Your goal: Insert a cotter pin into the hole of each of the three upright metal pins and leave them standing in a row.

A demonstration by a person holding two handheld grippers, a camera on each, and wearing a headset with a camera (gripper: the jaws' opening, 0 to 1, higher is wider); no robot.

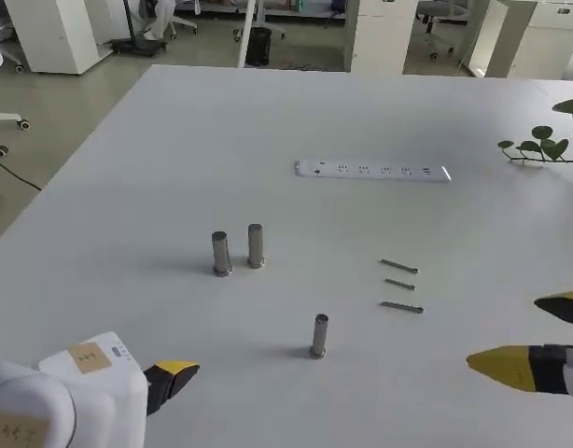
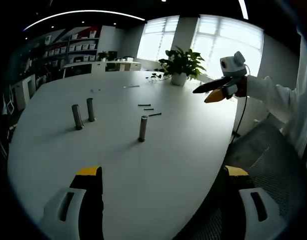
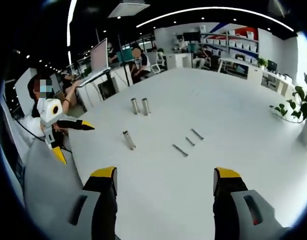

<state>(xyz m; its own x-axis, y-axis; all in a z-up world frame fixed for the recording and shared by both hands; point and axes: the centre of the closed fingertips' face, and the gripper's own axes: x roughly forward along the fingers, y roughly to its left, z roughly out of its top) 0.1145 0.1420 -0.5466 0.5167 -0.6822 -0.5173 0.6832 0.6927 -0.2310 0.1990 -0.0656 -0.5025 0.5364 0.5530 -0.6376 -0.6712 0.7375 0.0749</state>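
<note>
Three short metal pins stand upright on the white tabletop [image 1: 174,140]. The back pin [image 1: 221,254] and its neighbour [image 1: 256,245] stand just beside each other, and the lone pin [image 1: 319,336] is nearer the person. All are plain grey cylinders with a slightly wider foot. Three thin cotter pins [image 1: 399,284] lie flat to their right. The left claw [image 2: 162,172] and right claw [image 3: 165,173] are both spread wide, gripping nothing.

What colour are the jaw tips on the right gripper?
Yellow, capping black jaws, on the right gripper; clearest in the right gripper view.
</note>
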